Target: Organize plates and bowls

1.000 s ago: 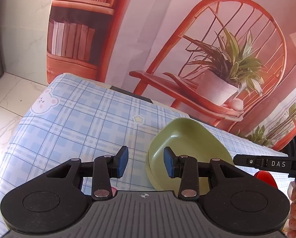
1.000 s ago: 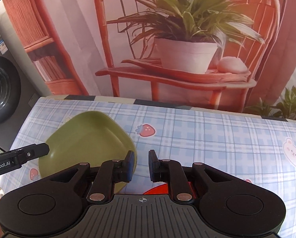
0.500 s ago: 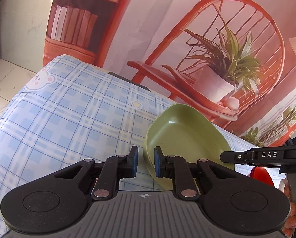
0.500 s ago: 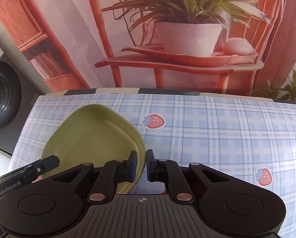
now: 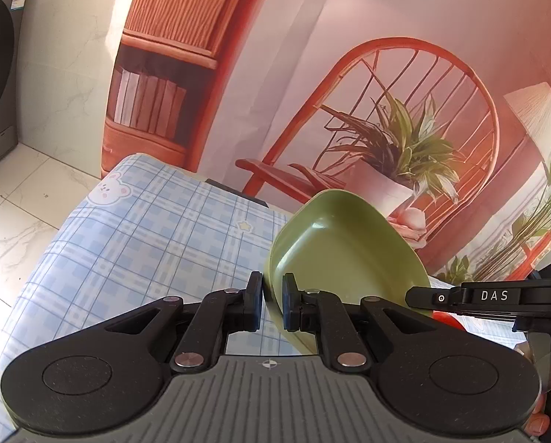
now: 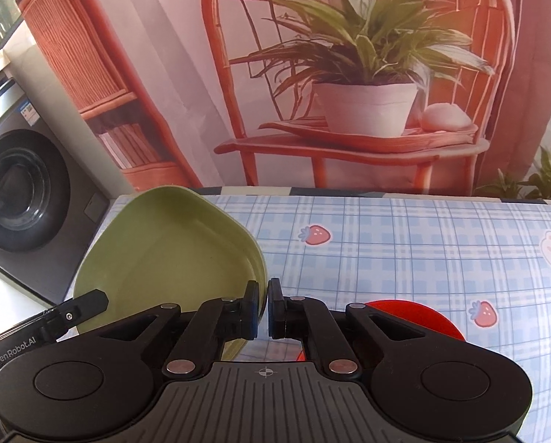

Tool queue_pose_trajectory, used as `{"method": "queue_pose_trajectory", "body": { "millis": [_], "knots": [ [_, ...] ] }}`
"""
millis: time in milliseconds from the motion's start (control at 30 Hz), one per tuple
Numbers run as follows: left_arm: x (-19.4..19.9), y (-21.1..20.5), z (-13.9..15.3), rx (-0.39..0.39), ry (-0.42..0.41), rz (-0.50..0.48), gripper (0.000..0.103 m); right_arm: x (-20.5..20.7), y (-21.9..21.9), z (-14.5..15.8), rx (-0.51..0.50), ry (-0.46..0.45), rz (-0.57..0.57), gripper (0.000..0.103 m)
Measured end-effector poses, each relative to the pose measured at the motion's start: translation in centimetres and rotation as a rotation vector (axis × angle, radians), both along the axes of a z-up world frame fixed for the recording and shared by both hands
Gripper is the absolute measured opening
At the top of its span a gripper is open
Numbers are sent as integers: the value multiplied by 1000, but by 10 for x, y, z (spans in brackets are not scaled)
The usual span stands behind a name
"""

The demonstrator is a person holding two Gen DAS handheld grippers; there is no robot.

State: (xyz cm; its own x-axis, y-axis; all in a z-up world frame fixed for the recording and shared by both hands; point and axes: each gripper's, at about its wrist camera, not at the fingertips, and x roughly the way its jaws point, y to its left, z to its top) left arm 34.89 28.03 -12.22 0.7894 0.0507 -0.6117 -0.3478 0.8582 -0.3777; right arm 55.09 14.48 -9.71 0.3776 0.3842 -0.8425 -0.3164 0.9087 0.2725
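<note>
Left wrist view first: nearest the lens, the left gripper [image 5: 272, 306] has its fingers drawn close together on the near rim of the green plate [image 5: 343, 258], one pad on each face of the rim. The plate is tilted up, its far edge raised above the tablecloth [image 5: 146, 243], a pale blue plaid printed with a bear and a star. In the right wrist view, the right gripper [image 6: 263, 308] has its fingers nearly together with a thin gap; the plate's rim sits right at the left pad, but whether it is pinched cannot be told. Just beyond, a red dish [image 6: 415, 317] lies on the cloth, partly hidden by the gripper body. Farther off, strawberry prints dot the plaid. Behind the table hangs a backdrop [image 6: 349, 74] picturing an orange chair and a potted plant. A washing machine [image 6: 24, 199] stands at far left on pale marble-look floor tiles [image 5: 13, 214].

The plate is olive green, smooth, glossy, with rounded corners and a shallow well.
</note>
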Motion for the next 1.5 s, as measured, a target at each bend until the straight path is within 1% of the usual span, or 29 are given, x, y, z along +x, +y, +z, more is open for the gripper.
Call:
{"method": "queue_pose_trajectory", "body": {
  "millis": [67, 167, 233, 333, 467, 567, 733, 933, 1067, 1200, 1400, 1500],
  "knots": [
    [-12, -10, 4, 6, 0, -4, 11, -13, -9, 9, 20, -17, -9, 4],
    [-27, -23, 12, 23, 2, -38, 11, -38, -32, 23, 71, -35, -40, 5],
    [-33, -34, 17, 15, 12, -70, 11, -56, -51, 31, 104, -32, -64, 6],
    [-40, -50, 30, 9, -2, -110, 11, -78, -79, 42, 152, -31, -108, 6],
    [-43, -83, 43, 26, -9, -180, 12, -111, -127, 54, 214, -33, -209, 6],
    [-42, -117, 50, 43, -11, -255, 11, -134, -165, 59, 228, -37, -274, 6],
    [-36, -171, 50, 58, 8, -370, 12, -173, -229, 58, 240, -51, -381, 7],
    [-22, -223, 36, 68, 52, -466, 12, -208, -288, 39, 247, -32, -483, 7],
    [-18, -248, 19, 120, 101, -492, 12, -220, -308, 22, 248, -18, -532, 7],
    [-10, -256, 6, 141, 150, -489, 12, -224, -313, 13, 237, -24, -537, 7],
    [2, -259, -6, 154, 170, -481, 12, -222, -313, 8, 233, -44, -516, 8],
    [9, -262, -11, 183, 170, -480, 12, -220, -311, 6, 217, -53, -509, 8]
  ]
}}
